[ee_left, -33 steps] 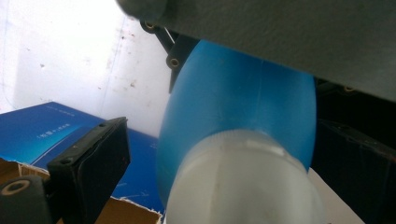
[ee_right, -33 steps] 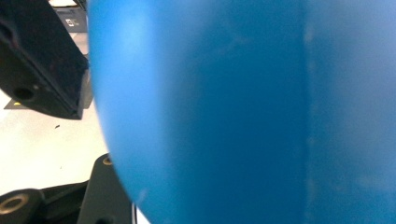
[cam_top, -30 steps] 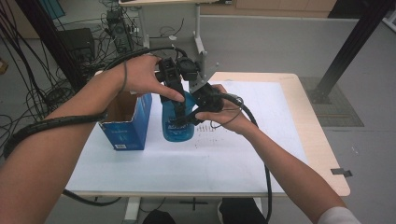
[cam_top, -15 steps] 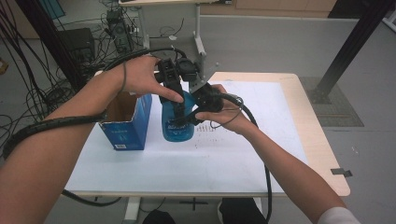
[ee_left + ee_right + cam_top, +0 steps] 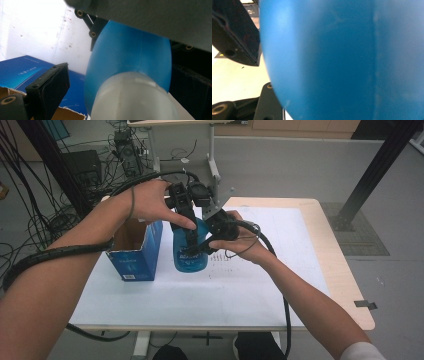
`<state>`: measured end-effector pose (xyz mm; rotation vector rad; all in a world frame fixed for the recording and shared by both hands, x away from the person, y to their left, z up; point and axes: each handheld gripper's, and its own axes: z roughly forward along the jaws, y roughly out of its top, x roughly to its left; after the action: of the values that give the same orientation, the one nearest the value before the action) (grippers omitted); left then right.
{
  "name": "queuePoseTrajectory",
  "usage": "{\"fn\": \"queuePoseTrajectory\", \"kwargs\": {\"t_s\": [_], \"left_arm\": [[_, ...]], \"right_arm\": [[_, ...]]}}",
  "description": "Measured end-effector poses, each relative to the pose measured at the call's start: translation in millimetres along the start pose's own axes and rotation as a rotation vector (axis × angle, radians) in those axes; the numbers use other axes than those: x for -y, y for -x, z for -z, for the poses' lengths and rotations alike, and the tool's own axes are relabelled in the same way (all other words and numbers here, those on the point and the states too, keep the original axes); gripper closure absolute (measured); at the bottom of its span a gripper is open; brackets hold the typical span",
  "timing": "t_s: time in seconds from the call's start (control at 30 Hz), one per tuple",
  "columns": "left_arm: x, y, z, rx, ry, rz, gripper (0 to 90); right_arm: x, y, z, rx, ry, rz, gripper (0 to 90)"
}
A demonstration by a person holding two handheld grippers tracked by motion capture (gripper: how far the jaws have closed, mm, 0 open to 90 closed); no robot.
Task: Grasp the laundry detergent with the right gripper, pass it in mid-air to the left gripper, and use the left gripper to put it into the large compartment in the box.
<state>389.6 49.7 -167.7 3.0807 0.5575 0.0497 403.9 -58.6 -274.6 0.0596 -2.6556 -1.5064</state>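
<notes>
Even, soft room light fills the high view; the white worktop is bright but not blown out, shadows under the arms are faint, and the picture is slightly soft. In the left tool view the worktop behind glares to white, and the near bottle cap is blurred. In the right tool view the bottle is out of focus, shaded toward the right.

The left gripper points down from twelve o'clock, its jaws set wide around the bottle. The right gripper comes in level from three o'clock, its jaws clamped on the bottle. Both forearms reach in from six o'clock.
</notes>
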Motion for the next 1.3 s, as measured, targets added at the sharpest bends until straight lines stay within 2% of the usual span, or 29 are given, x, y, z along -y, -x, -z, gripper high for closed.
{"fn": "queuePoseTrajectory", "kwargs": {"t_s": [1.3], "left_arm": [[-1.9, -0.2, 1.7, -0.001, 0.017, 0.002, 6.3]], "right_arm": [[1.0, 1.0, 3.5, 0.005, 0.003, -0.002, 42.6]]}}
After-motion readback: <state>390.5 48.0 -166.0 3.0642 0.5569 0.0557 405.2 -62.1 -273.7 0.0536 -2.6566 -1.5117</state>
